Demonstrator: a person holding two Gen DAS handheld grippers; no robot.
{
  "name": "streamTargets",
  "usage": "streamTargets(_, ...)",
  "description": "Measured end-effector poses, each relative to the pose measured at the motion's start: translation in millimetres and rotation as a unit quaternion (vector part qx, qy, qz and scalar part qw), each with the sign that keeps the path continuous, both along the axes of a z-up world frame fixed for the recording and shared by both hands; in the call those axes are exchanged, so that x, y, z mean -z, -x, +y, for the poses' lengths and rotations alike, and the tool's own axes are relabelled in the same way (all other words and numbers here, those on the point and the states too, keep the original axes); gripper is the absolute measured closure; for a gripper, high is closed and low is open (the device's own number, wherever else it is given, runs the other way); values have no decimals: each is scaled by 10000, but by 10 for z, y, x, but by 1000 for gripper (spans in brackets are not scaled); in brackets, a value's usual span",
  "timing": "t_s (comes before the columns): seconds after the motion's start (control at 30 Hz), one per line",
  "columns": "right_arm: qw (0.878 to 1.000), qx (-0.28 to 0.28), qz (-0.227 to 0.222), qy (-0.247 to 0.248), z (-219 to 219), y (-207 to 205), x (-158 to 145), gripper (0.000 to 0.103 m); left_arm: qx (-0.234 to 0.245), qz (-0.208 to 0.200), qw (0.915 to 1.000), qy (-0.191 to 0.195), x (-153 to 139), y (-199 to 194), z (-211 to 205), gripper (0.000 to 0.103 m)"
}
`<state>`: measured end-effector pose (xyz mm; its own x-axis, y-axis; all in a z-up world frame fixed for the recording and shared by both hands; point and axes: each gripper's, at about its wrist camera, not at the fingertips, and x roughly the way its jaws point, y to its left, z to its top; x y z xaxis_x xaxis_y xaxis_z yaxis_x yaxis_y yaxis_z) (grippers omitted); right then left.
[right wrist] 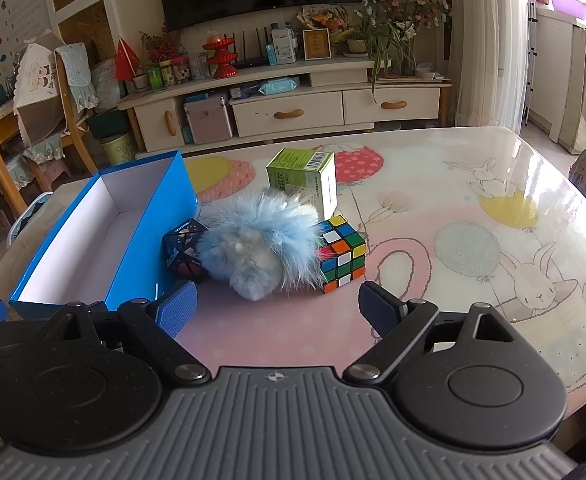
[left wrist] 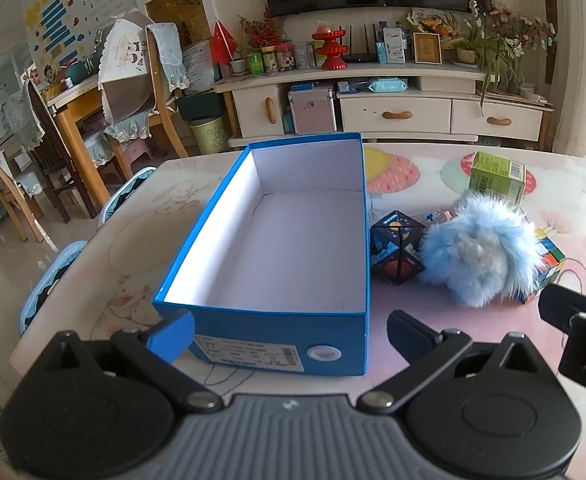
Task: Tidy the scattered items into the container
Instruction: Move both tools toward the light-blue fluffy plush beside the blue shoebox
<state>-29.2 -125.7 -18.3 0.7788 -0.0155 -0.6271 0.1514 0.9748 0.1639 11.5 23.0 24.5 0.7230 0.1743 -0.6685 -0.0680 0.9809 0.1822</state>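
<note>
- The left tool (left wrist: 291,330) is spread wide and holds nothing; its two fingers straddle the near end of the blue shoebox (left wrist: 281,240), the left pad (left wrist: 173,338) just beside the box's near left corner.
- The right tool (right wrist: 277,308) is likewise spread and empty, poised low over the table (right wrist: 473,208) just short of the cluster of toys.
- In the left wrist view, part of the right tool shows at the right edge, near the Rubik's cube (left wrist: 547,266).
- The shoebox stands open on the table with a white interior and nothing in it; a printed label (left wrist: 249,354) is on its near end wall.
- Right of the box, a dark geometric puzzle cube (right wrist: 185,252) sits close beside the box's long side.
- A fluffy blue pom-pom (right wrist: 257,248) lies against the puzzle cube on one side and the Rubik's cube (right wrist: 343,254) on the other.
- Behind the pom-pom, a green carton (right wrist: 303,180) with a barcode on top stands upright.
- All four items are on the table's balloon-and-rabbit cover, outside the box.
</note>
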Motion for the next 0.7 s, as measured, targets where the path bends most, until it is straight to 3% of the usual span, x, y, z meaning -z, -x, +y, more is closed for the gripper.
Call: streamTargets(0.7, 9998, -39, -181, 113, -26, -9, -212, 0, 192, -98, 9997, 75, -111, -47, -43, 0)
